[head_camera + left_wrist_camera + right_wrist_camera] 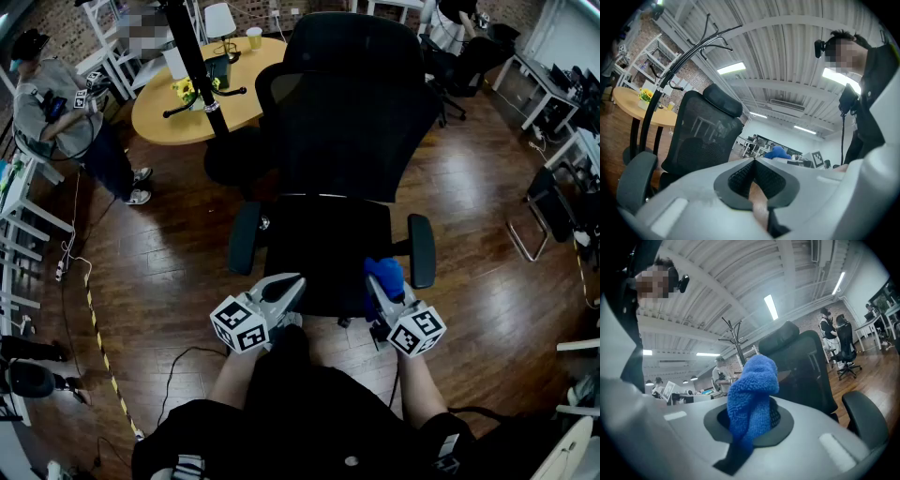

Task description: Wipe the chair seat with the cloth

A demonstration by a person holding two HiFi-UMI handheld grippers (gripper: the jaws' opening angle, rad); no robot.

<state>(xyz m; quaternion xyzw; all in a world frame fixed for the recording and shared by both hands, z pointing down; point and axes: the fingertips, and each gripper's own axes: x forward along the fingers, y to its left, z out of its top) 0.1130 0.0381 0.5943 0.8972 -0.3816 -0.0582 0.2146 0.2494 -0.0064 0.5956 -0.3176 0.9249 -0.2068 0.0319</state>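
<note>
While two grippers hovered at seat's [323, 253] front edge, count stood: one black chair [342, 103], one blue cloth [385, 274]. Jaws of left gripper [296, 281] closed together, nothing between. Jaws of right gripper [378, 286] clamped on bunched cloth, over seat's front right corner, beside armrest [422, 249]; contact with seat not discernible. Dark wood plank floor [169, 272]. One round wooden table [159, 112] behind chair. One person [66, 103] at left.

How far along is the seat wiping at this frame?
Done: the blue cloth is picked up, clamped in the right gripper. In hand: the cloth sits at the front right corner of the chair seat; whether it touches is unclear. Left, apparently: wiping across the seat. The left gripper is shut, empty.
</note>
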